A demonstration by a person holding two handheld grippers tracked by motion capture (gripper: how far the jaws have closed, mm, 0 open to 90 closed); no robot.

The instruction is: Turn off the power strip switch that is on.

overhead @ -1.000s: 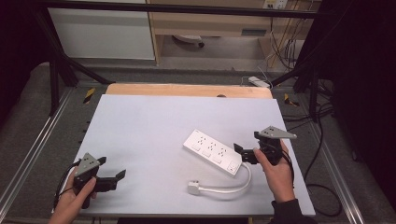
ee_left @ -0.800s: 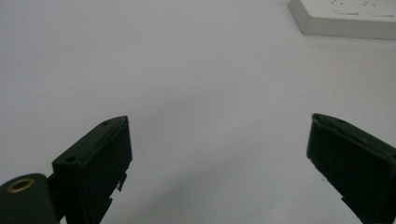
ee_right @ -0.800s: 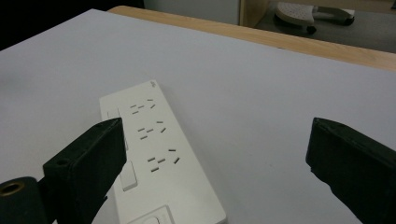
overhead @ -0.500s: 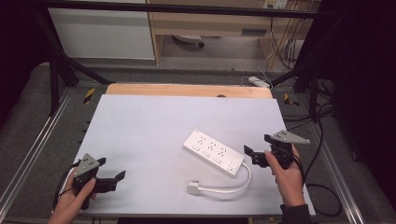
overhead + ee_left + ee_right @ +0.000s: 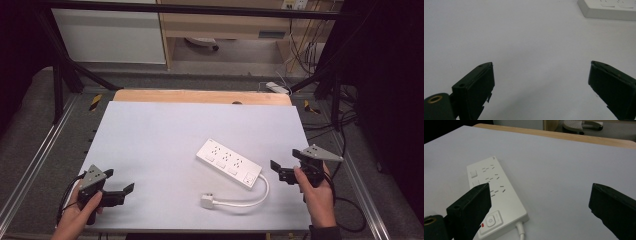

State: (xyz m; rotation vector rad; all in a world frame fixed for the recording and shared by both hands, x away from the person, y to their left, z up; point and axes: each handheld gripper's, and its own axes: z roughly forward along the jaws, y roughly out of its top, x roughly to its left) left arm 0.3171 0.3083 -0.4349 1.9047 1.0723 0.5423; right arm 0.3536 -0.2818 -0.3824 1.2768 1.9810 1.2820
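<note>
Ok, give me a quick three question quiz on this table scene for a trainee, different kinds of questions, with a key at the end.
1. True or false: the right claw is shut on the power strip.
2. Which claw is nearer the power strip? A) left claw B) right claw
3. Fill in: the strip's white cord curls round on the table and ends in a loose ____.

Key:
1. False; its jaws stand wide apart, just off the strip's cord end, holding nothing.
2. B; the left claw sits open near the table's front left corner.
3. Plug.
</note>
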